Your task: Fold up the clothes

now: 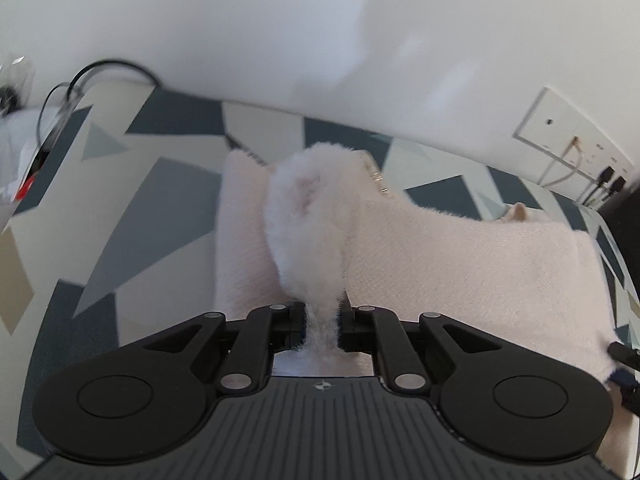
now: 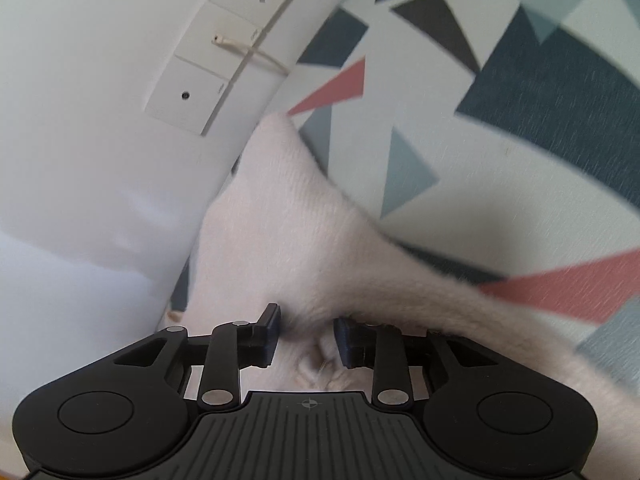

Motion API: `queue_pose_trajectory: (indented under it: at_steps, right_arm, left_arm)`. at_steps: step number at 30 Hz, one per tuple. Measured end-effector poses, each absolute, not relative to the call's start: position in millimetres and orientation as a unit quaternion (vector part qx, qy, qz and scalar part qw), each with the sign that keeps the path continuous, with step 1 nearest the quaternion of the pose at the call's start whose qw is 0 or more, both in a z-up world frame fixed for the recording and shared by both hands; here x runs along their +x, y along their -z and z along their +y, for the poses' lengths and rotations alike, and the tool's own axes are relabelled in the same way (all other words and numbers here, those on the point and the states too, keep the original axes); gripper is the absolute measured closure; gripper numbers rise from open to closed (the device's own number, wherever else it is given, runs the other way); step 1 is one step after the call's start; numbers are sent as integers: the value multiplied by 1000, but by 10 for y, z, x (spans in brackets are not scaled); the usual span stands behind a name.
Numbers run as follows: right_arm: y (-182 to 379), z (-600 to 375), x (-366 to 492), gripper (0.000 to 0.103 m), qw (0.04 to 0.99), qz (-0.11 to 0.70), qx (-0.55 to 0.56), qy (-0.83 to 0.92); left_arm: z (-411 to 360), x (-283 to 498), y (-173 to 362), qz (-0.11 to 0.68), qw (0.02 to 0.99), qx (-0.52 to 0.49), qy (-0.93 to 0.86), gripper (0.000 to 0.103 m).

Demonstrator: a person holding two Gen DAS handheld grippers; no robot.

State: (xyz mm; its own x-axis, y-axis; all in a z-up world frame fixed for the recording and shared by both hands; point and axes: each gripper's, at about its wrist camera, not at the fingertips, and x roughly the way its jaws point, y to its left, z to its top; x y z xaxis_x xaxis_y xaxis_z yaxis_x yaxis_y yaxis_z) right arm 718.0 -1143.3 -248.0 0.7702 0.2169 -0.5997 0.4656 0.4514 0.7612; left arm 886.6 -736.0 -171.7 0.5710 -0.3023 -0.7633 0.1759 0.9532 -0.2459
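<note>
1. Sweater [image 1: 460, 264], pale pink and fuzzy, lies on patterned cloth [image 1: 152, 208], wall [image 1: 280, 20] at 12 o'clock.
2. Left gripper [image 1: 322, 326] clenched on a bunched sweater fold.
3. Right gripper [image 2: 307, 340] pinches sweater fabric between its fingers; socket panel [image 2: 224, 44] at 11 o'clock.

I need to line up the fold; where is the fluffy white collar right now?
In the left wrist view, centre: the fluffy collar is pinched in the left gripper, bunched above the pink sweater.
</note>
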Motion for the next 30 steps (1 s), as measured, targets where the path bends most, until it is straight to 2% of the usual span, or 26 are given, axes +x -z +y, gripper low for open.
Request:
queue_pose_trajectory:
  at_steps: [2, 6, 8, 13, 14, 17, 20, 21, 23, 26, 30]
  right_arm:
    - [2492, -11484, 7127, 84, 788, 320, 518, 92]
    - [2579, -11514, 7104, 85, 785, 318, 521, 105]
    - [2631, -11507, 7115, 85, 788, 318, 515, 112]
    - [2755, -11623, 7100, 85, 768, 296, 552, 134]
    - [2731, -11628, 7119, 83, 765, 311, 548, 132]
    - [2491, -11559, 7119, 63, 784, 352, 490, 143]
    - [2109, -11404, 7047, 62, 834, 341, 401, 163]
    - [1983, -11338, 7021, 49, 856, 322, 369, 167]
    - [1767, -11204, 7071, 30, 896, 290, 297, 158]
    - [1674, -10932, 7481, 30, 934, 289, 188, 95]
    - [1848, -10579, 8039, 30, 936, 337, 106, 9]
  left_arm:
    - [-7434, 8876, 1645, 431, 888, -59, 148, 91]
    - [-7544, 8943, 1611, 425, 892, -48, 149, 91]
    - [-7561, 9007, 1712, 446, 883, -46, 142, 83]
    - [-7585, 8917, 1690, 439, 887, -24, 140, 54]
    - [-7594, 8874, 1631, 433, 892, -15, 132, 51]
    - [-7619, 8676, 1419, 399, 909, 12, 123, 48]
    - [-7698, 8489, 1268, 378, 914, 34, 144, 45]
    - [-7735, 8430, 1229, 373, 914, 42, 156, 42]
    - [-7882, 8342, 1230, 374, 908, 60, 180, 37]
    - [-8122, 8285, 1354, 387, 896, 83, 200, 37]
    - [-8226, 8346, 1616, 424, 885, 79, 175, 37]
